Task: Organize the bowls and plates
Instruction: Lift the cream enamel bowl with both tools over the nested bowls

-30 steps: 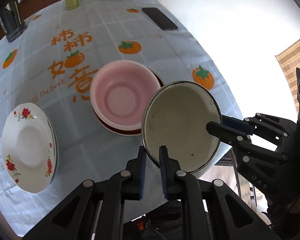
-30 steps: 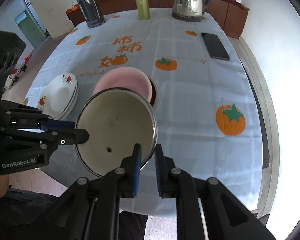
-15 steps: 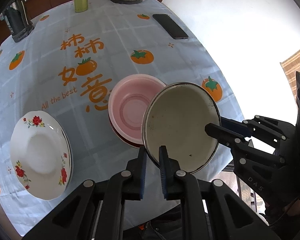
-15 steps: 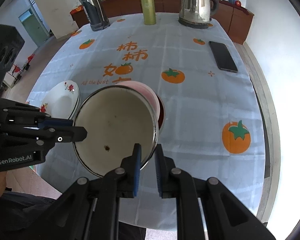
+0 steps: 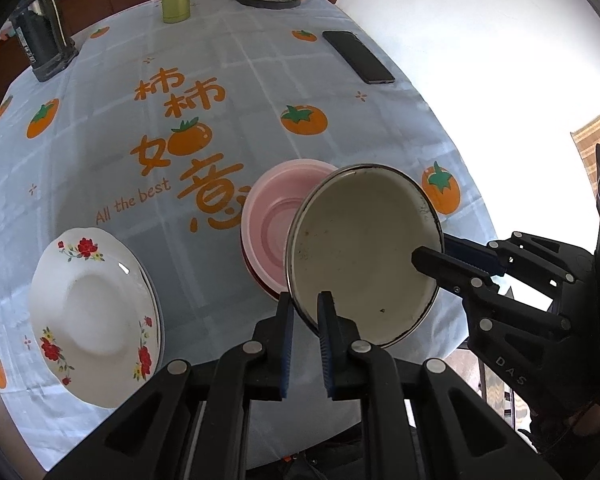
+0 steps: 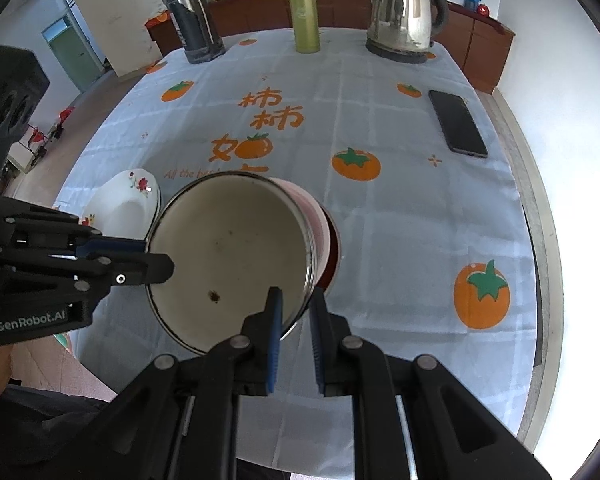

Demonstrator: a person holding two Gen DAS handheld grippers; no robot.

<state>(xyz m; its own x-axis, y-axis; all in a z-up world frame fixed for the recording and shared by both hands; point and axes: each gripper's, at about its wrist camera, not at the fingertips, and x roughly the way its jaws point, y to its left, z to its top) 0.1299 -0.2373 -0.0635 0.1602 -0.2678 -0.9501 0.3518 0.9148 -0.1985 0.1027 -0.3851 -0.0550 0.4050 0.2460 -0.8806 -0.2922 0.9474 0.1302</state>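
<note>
While both the left gripper (image 5: 303, 322) and right gripper (image 6: 296, 312) clamp the enamel bowl (image 5: 364, 252) rim, it hangs unplaced over the pink bowl (image 5: 274, 216) near the tabletop's near edge; floral plates (image 5: 92, 320) already stacked.

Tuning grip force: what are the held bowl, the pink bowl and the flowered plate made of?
Held bowl: likely enamelled metal, with a thin dark rim and chipped specks. Pink bowl: probably matte plastic with moulded rings. Flowered plate: glazed ceramic, glossy glint, printed roses.
</note>
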